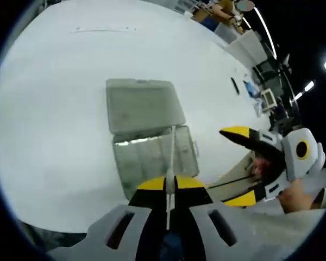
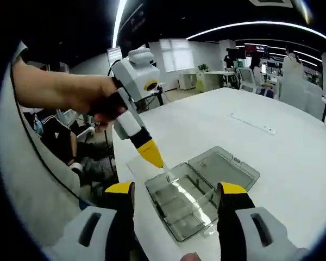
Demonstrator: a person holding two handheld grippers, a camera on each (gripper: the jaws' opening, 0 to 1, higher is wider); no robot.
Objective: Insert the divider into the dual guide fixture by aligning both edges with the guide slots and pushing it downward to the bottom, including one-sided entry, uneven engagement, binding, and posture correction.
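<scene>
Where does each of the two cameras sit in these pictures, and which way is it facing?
Left gripper view: rides on the left gripper, shut on the clear divider, looking down at the open plastic box on the white table; the right gripper enters from the right.
Right gripper view: rides on the open right gripper, facing the box and the office behind; the person's hand shows.
Shared: box, divider, table.

Bright ceiling strips, soft fisheye blur
</scene>
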